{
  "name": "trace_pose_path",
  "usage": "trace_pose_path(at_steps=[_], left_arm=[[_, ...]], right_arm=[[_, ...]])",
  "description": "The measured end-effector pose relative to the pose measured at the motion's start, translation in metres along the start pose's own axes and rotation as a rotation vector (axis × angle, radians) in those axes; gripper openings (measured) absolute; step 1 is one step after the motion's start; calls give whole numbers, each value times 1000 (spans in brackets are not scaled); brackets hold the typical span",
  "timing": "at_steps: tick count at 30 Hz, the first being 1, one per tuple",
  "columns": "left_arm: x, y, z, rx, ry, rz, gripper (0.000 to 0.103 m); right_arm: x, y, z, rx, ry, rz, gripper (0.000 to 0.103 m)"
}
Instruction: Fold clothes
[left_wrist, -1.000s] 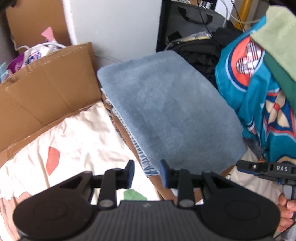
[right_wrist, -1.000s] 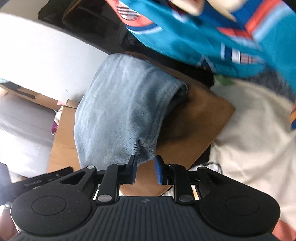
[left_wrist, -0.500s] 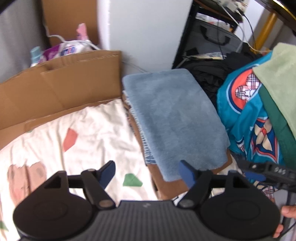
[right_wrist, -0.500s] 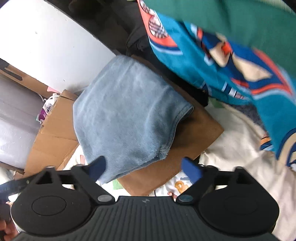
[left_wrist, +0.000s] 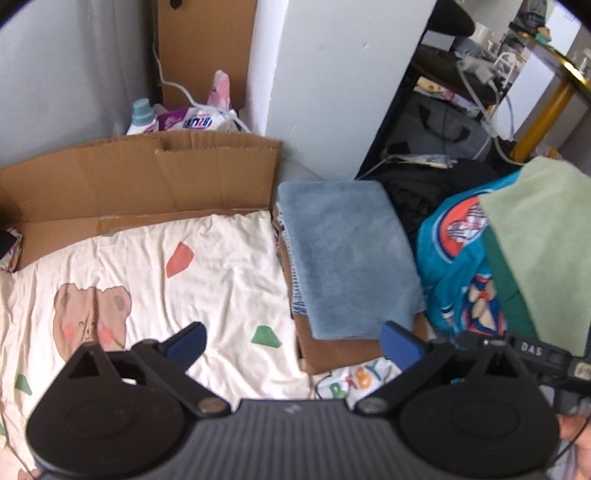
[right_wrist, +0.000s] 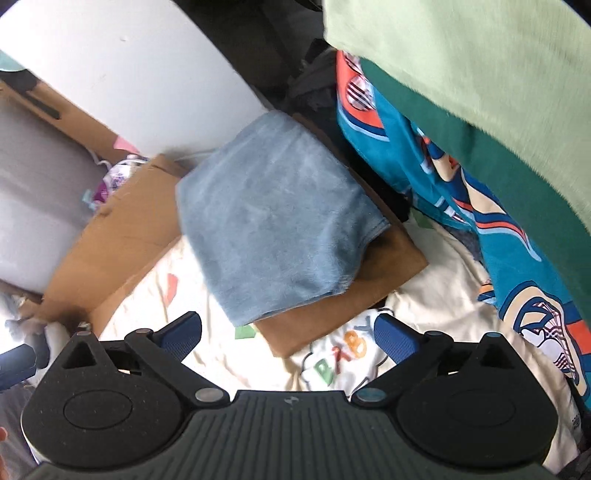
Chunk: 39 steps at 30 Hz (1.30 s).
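In your left wrist view, the left gripper (left_wrist: 291, 341) had just spread wide with nothing between its fingers, above the folded blue towel (left_wrist: 351, 258) on the brown stack (left_wrist: 340, 352). Reach next for the unfolded pile (left_wrist: 465, 266), clear of the cardboard (left_wrist: 147, 173).

In your right wrist view, the right gripper (right_wrist: 288, 330) had likewise just opened, empty; the green cloth (right_wrist: 480, 74) overhung closely.

A white plaster wall pillar (left_wrist: 325, 92) stands behind flattened brown cardboard (left_wrist: 140, 181); a brass-legged table (left_wrist: 543, 107) stands right.
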<state>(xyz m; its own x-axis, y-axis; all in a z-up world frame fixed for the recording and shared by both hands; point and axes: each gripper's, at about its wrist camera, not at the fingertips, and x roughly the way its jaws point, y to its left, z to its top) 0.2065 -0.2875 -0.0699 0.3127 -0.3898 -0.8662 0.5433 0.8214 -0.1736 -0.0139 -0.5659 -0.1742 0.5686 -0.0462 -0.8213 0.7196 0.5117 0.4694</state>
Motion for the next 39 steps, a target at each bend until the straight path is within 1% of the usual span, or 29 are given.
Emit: trace_pose_path(at_steps=[4, 8, 10, 13, 15, 18, 20, 31, 35, 39], left_arm=[[-25, -3, -1, 8, 10, 22, 102], [-54, 1, -6, -38, -3, 22, 102], [-67, 4, -10, -55, -5, 37, 103], [-84, 12, -18, -92, 7, 49, 103], [-94, 19, -23, -129, 13, 51, 103], [-111, 28, -29, -163, 4, 71, 103], [-122, 34, -32, -178, -3, 77, 103], [-194, 78, -60, -195, -30, 135, 103], [-223, 92, -74, -207, -48, 149, 103], [-246, 105, -88, -222, -65, 144, 103]], right_arm=[[-21, 15, -3, -31, 14, 0, 102], [-40, 27, -6, -48, 24, 18, 103], [-48, 32, -7, -48, 40, 27, 103], [-57, 42, -8, -41, 76, 10, 103], [-65, 51, -9, -65, 81, 10, 103], [-75, 63, -13, -92, 89, -8, 103], [-81, 70, -16, -101, 99, 0, 103], [-121, 103, -30, -189, 74, 10, 103], [-135, 114, -40, -224, 67, 38, 103], [-149, 127, -51, -282, 62, 67, 103]])
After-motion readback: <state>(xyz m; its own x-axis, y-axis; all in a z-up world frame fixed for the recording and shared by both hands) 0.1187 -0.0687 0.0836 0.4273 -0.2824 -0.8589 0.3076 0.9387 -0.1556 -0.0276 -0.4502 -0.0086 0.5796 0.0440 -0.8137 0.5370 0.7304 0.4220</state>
